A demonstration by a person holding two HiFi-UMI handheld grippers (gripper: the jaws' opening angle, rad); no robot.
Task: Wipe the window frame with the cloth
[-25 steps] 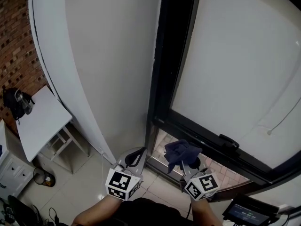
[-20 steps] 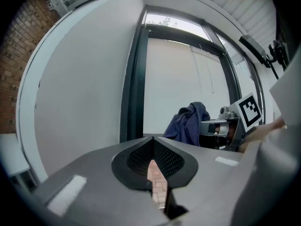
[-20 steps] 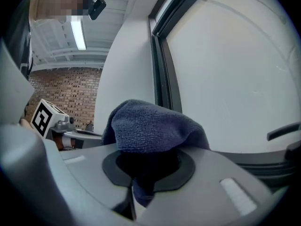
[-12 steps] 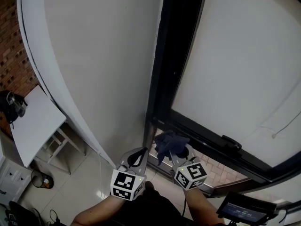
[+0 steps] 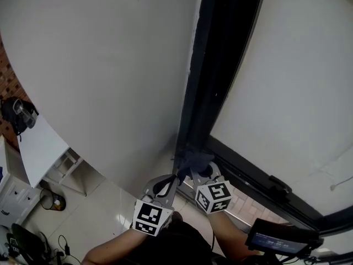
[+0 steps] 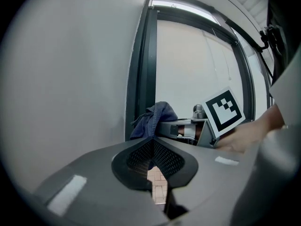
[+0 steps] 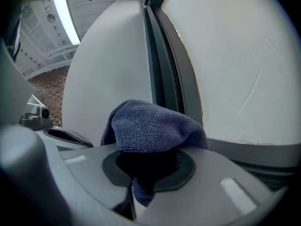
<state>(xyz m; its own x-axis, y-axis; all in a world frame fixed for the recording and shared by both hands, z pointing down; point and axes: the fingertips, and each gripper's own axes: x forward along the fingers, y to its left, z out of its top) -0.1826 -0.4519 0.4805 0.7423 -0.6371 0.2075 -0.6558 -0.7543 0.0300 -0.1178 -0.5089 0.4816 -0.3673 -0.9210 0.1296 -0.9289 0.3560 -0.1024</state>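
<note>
The black window frame (image 5: 216, 76) runs as an upright bar down the middle of the head view, with frosted panes to its right. A dark blue cloth (image 5: 193, 159) is bunched against the foot of that bar, and my right gripper (image 5: 197, 170) is shut on it. In the right gripper view the cloth (image 7: 155, 128) bulges over the jaws of the right gripper (image 7: 150, 161), with the frame (image 7: 164, 65) just behind. My left gripper (image 5: 167, 184) sits just left of the cloth, shut and empty. In the left gripper view, past the left gripper (image 6: 151, 142), the cloth (image 6: 155, 117) touches the frame (image 6: 143, 79).
A white curved wall (image 5: 110, 65) fills the left side. Below it stand a white table (image 5: 38, 148), a black bag (image 5: 16, 115) and a small bin (image 5: 47, 200). A window handle (image 5: 278, 184) sits on the lower frame rail. A small screen (image 5: 276, 239) is at bottom right.
My right gripper has carried the cloth left and forward, from over the sill to the foot of the upright frame bar. The left gripper has hardly moved. The head view has tilted.
</note>
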